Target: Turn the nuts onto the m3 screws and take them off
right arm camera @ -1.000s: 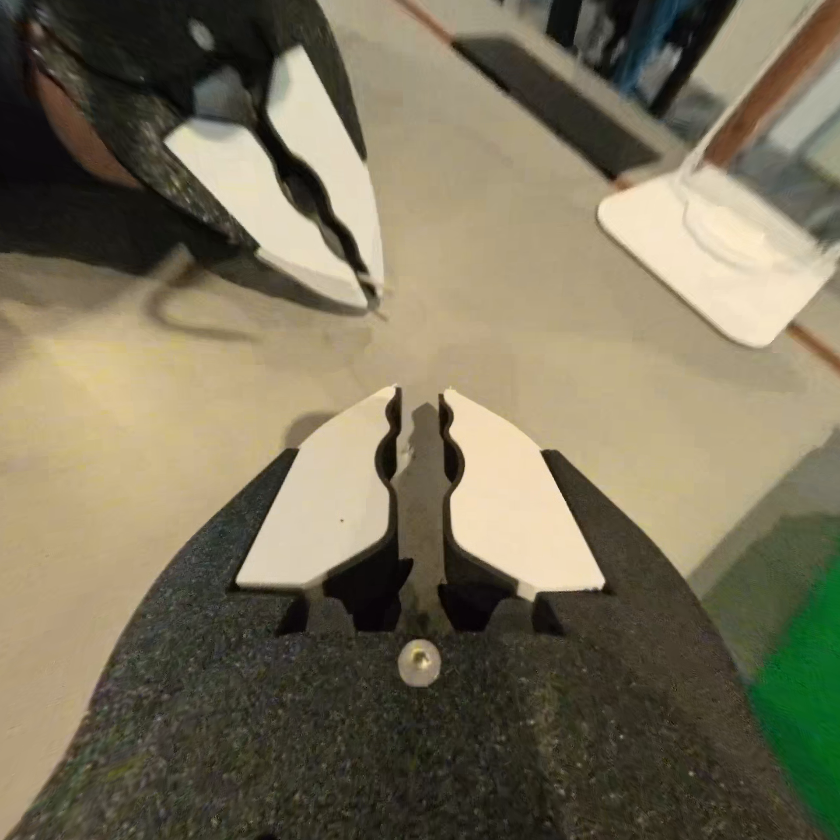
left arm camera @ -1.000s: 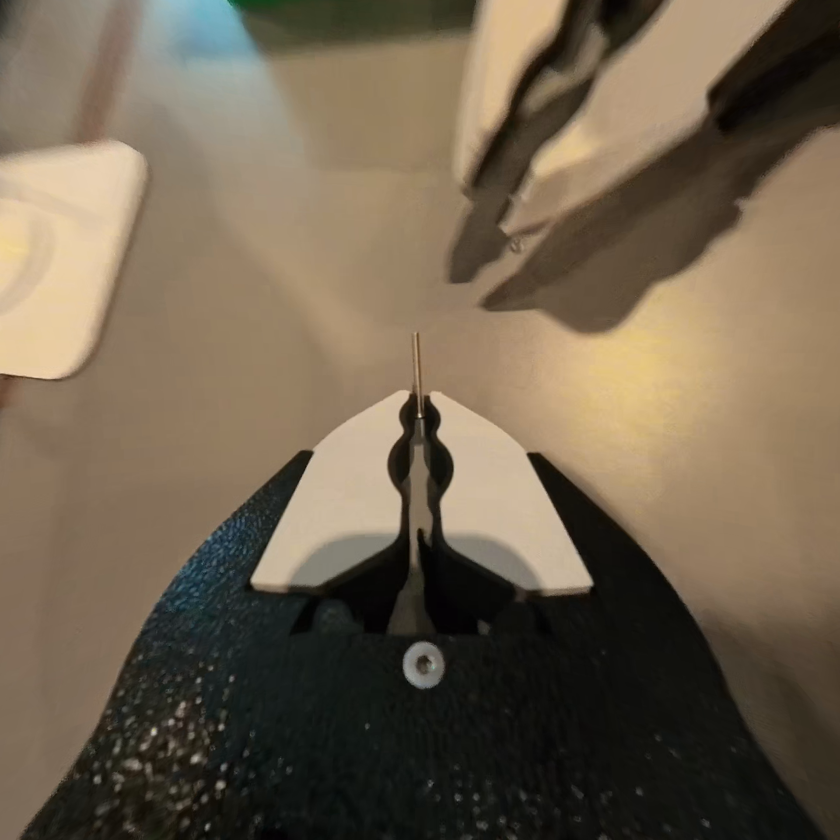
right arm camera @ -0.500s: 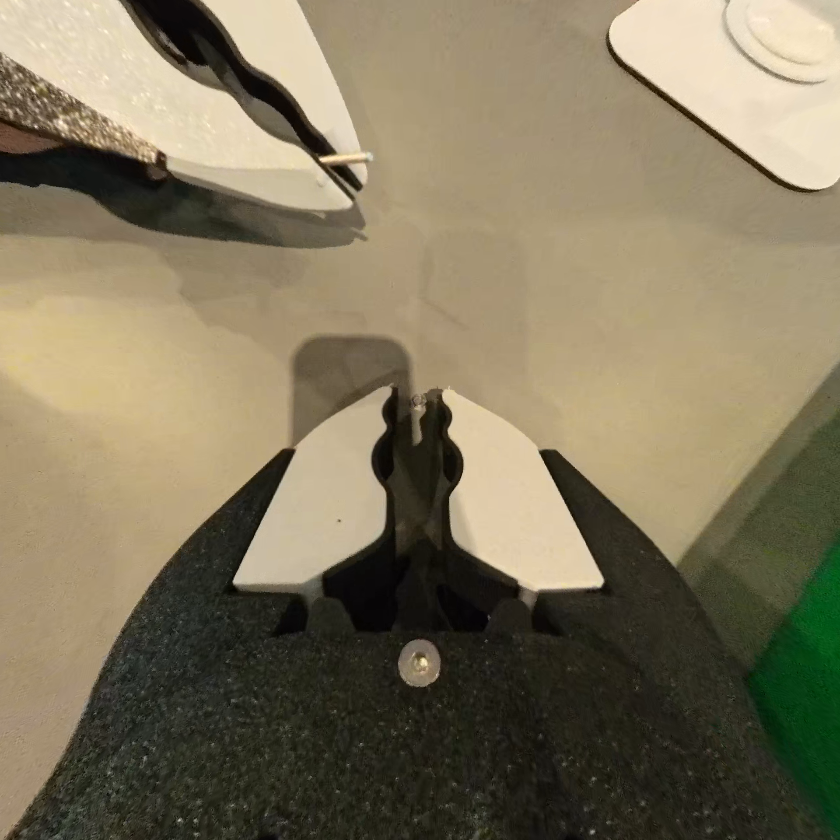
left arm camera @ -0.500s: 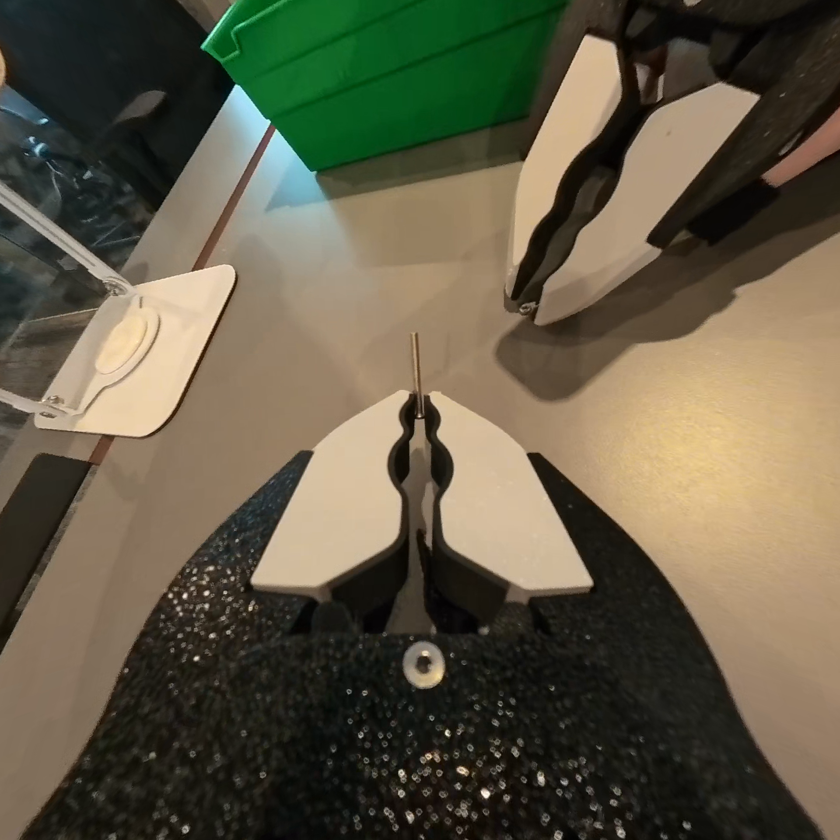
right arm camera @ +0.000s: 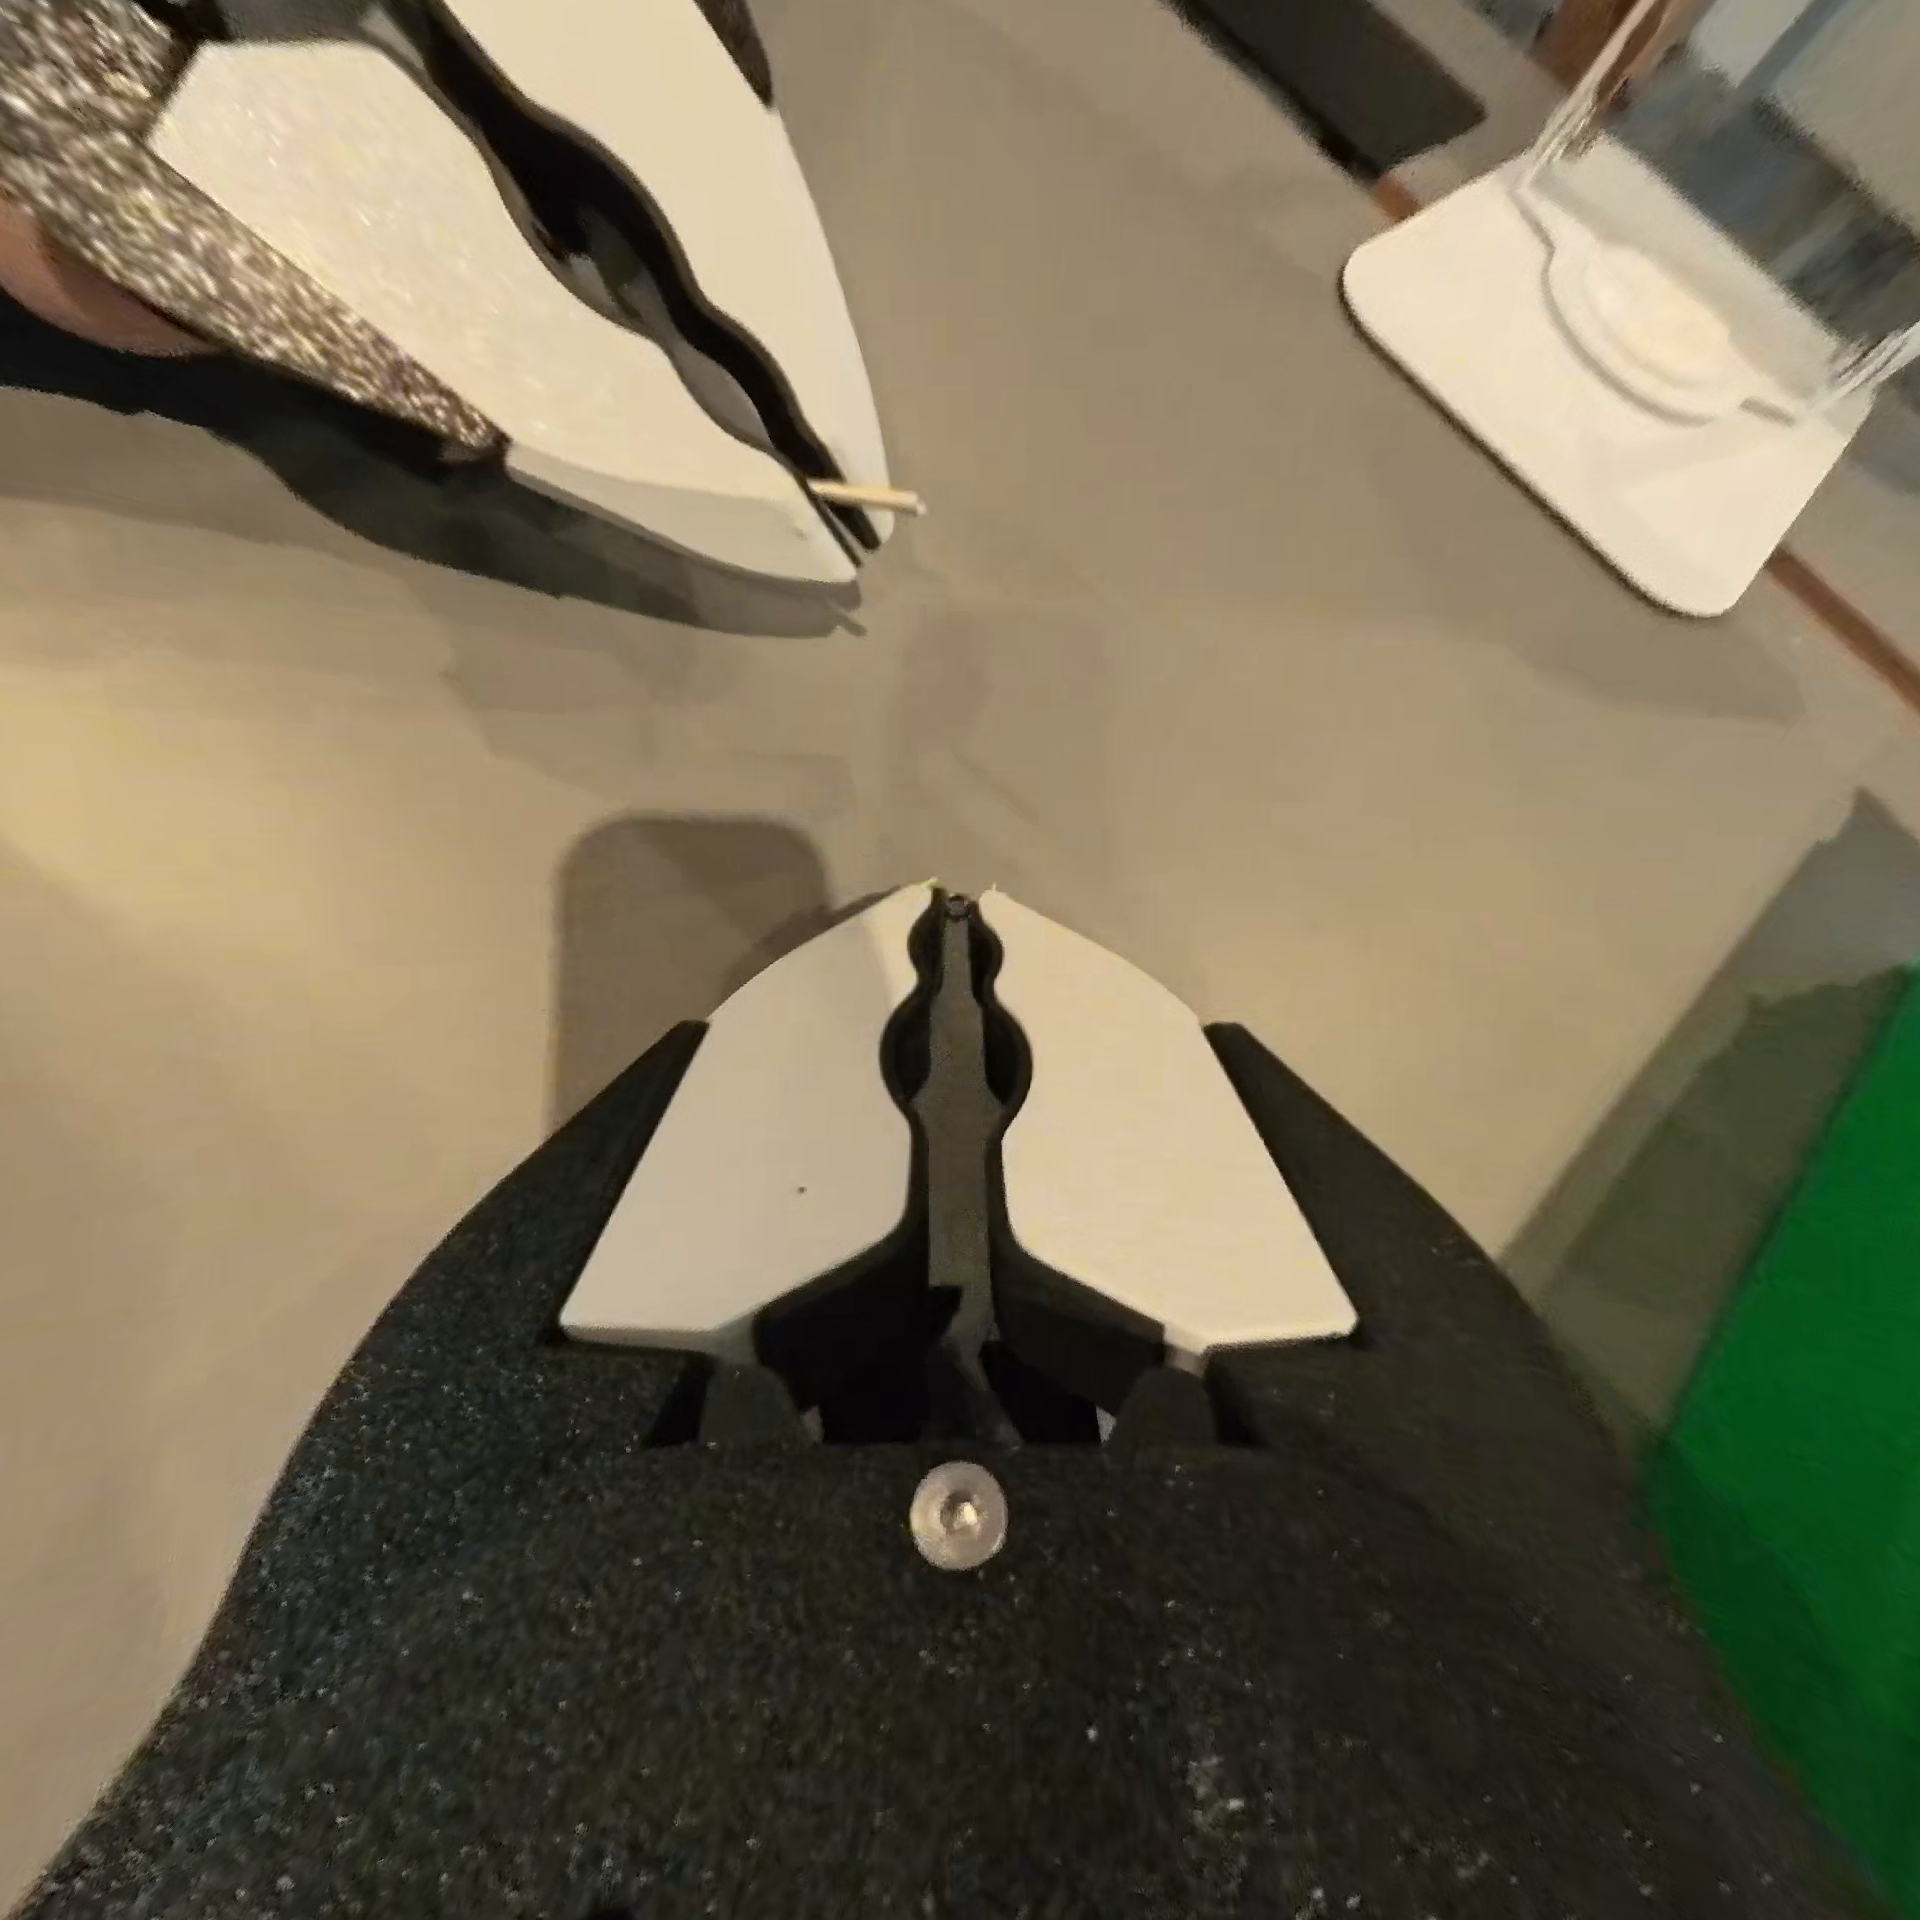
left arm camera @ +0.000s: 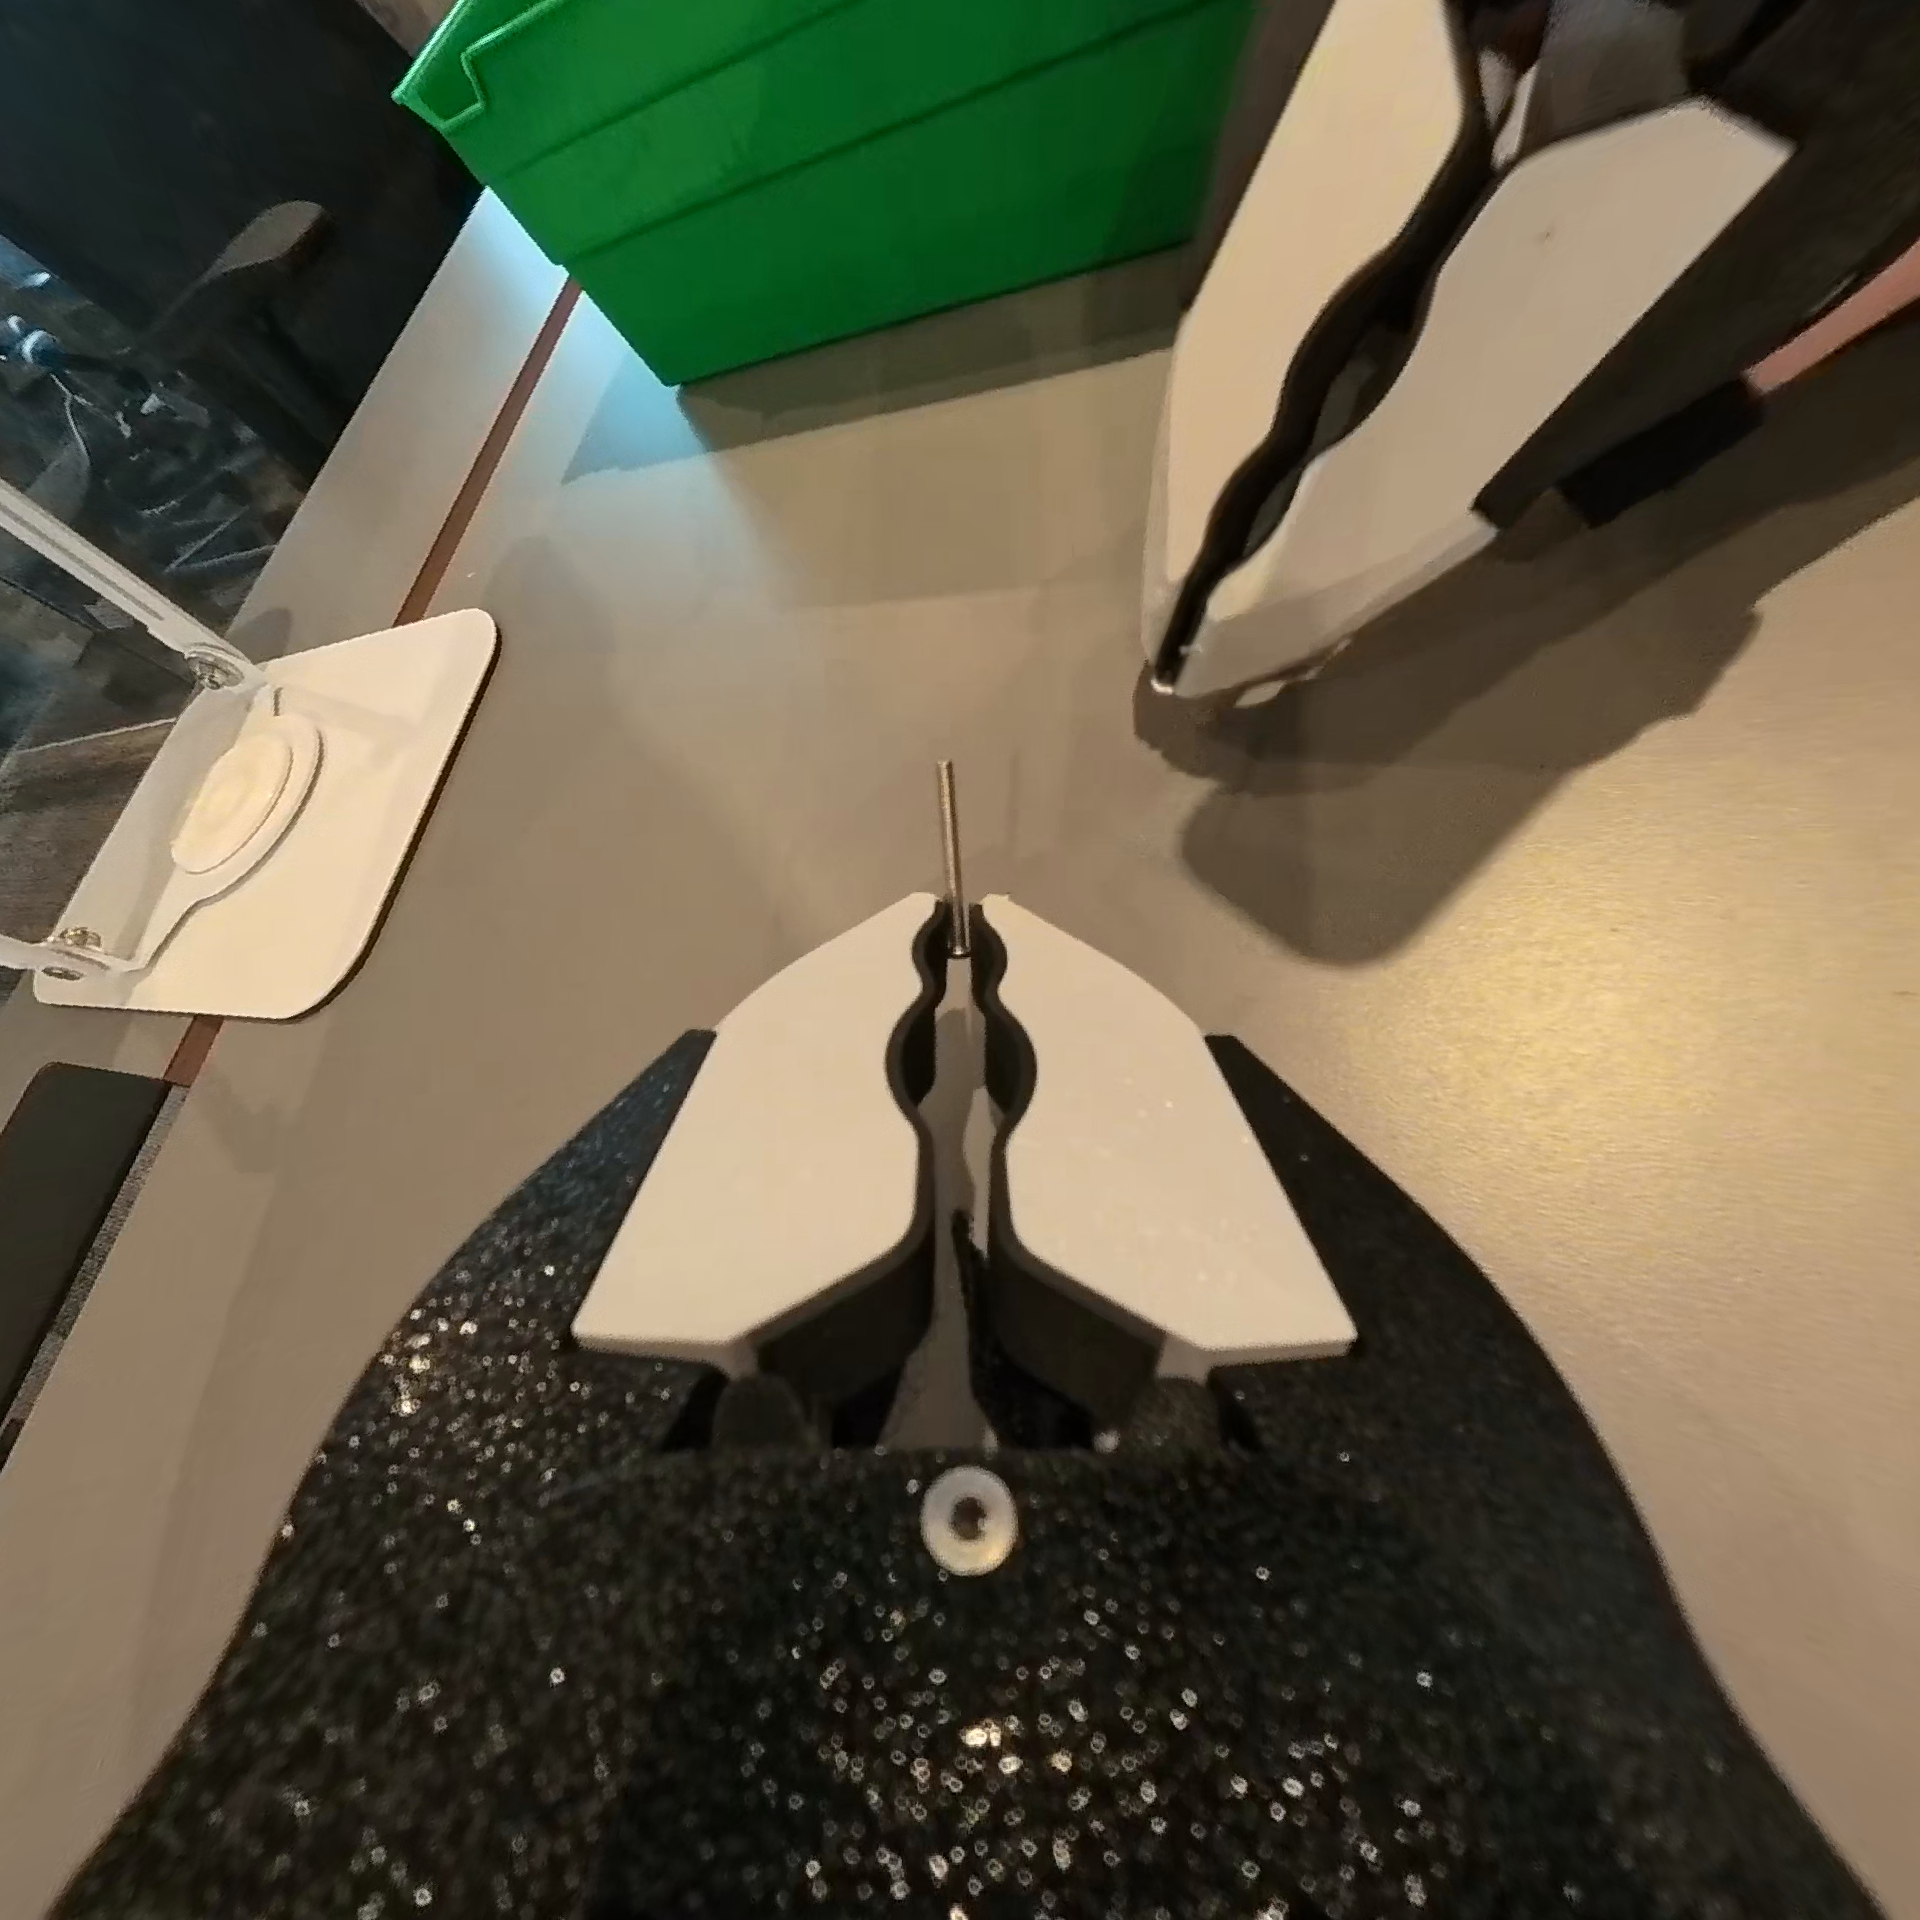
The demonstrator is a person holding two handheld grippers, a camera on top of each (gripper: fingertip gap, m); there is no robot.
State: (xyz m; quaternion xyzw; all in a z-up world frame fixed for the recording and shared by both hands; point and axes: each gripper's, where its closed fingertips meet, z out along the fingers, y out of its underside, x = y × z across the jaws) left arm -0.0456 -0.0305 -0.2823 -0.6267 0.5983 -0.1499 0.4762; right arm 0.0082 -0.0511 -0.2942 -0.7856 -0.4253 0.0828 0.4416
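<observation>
Both grippers: speckled black textured bodies, pale grey wavy-edged fingers (left arm camera: pixel 821 1132) with black inner pads, one silver hex screw (right arm camera: pixel 958 1527) centred behind them.

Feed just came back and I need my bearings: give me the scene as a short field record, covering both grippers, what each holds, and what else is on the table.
left gripper: shut on a thin metal screw, shaft sticking out forward past the tips
right gripper: jaws nearly closed on a tiny dark nut at the tips
screw and nut: apart, not yet joined
table: grey
green bin: far edge of the table
white stand base: by the table edge
</observation>
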